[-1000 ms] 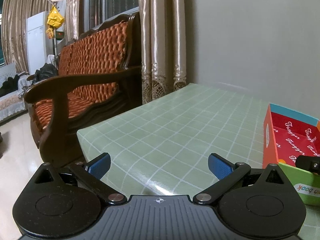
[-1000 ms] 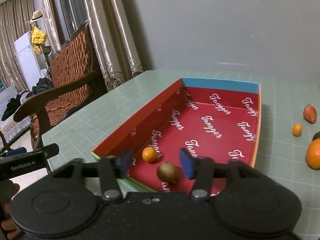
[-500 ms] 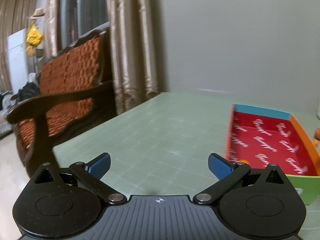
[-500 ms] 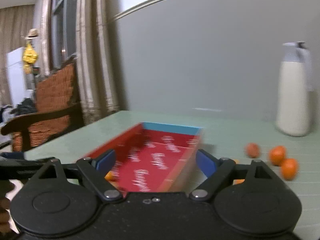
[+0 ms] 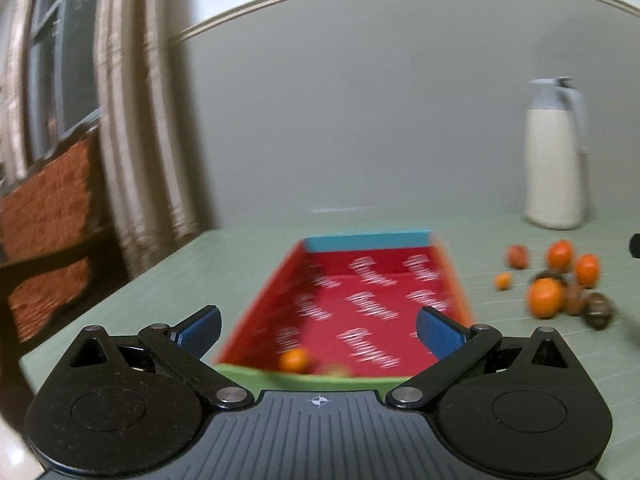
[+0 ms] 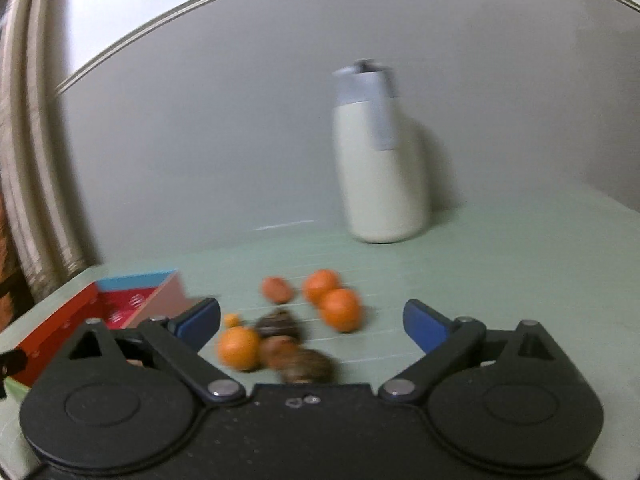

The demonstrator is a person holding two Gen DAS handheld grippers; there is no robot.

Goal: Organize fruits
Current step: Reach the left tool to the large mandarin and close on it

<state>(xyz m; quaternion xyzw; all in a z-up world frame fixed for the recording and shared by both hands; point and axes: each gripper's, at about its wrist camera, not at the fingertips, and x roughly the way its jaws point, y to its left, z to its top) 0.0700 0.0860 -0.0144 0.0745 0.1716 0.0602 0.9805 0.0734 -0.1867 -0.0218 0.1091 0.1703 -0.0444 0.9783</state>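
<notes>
A red-lined box [image 5: 368, 300] with a blue far wall lies on the green table; a small orange [image 5: 294, 359] and a brown fruit sit at its near end. My left gripper [image 5: 318, 330] is open and empty, hovering at the box's near end. A cluster of oranges [image 6: 340, 309] and brown fruits [image 6: 280, 326] lies on the table right of the box; it also shows in the left wrist view [image 5: 544, 298]. My right gripper [image 6: 312, 322] is open and empty, facing this cluster. The box's corner [image 6: 132, 292] shows at left.
A white jug with a grey lid [image 6: 380, 160] stands at the back against the grey wall; it also shows in the left wrist view [image 5: 556, 156]. Curtains [image 5: 140, 140] and a wooden sofa [image 5: 44, 216] stand beyond the table's left edge.
Both grippers have swung to the right. The right gripper opened, left the brown fruit in the box and now faces the fruit cluster. The left gripper now faces the box.
</notes>
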